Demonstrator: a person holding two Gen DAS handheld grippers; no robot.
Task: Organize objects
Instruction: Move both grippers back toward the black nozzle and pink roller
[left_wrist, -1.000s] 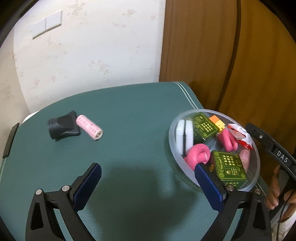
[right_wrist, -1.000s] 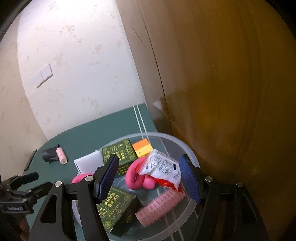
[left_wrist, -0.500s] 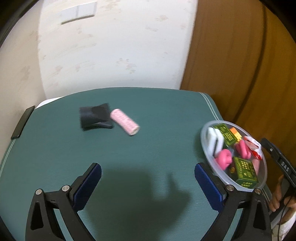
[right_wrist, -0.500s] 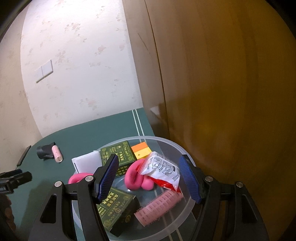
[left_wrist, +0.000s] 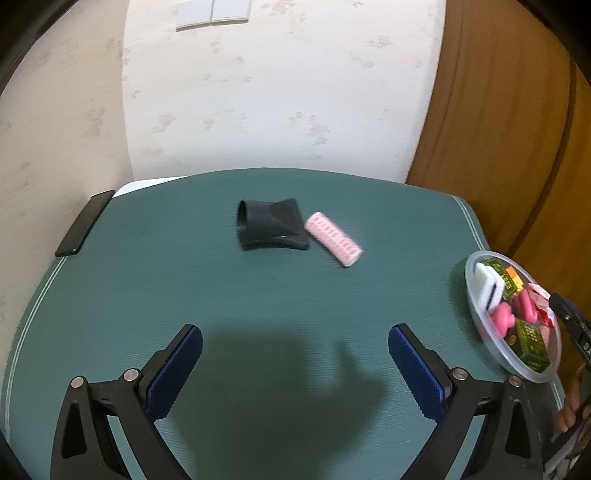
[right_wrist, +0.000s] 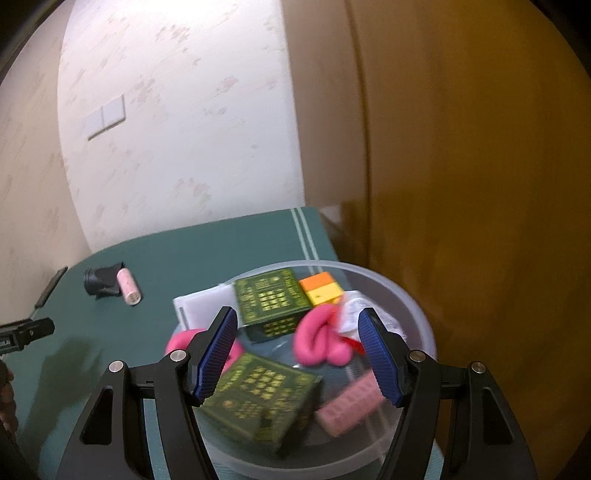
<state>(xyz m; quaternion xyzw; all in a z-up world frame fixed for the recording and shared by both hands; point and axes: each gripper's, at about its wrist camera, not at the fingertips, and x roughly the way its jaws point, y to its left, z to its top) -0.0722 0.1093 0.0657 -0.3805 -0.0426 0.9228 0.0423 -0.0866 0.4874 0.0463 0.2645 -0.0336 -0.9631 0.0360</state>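
A pink hair roller (left_wrist: 332, 239) lies on the green table mat (left_wrist: 221, 295) next to a black nozzle-shaped piece (left_wrist: 271, 224); both also show far left in the right wrist view, the roller (right_wrist: 128, 287) beside the black piece (right_wrist: 101, 281). My left gripper (left_wrist: 295, 363) is open and empty, well short of them. A clear round bowl (right_wrist: 417, 314) holds two green boxes (right_wrist: 271, 301), pink clips (right_wrist: 319, 341), a pink roller (right_wrist: 349, 408), an orange-yellow block (right_wrist: 320, 288) and a snack packet. My right gripper (right_wrist: 298, 356) hangs open over the bowl, holding nothing.
The bowl (left_wrist: 476, 321) sits at the table's right edge beside a brown wooden door (left_wrist: 517, 129). A black phone (left_wrist: 85, 223) lies at the table's far left edge by the wall. White wall switches (left_wrist: 212, 14) are above.
My left gripper swung left, away from the bowl and toward the roller and black piece, which now sit centred ahead. My right gripper stayed over the bowl and rose slightly.
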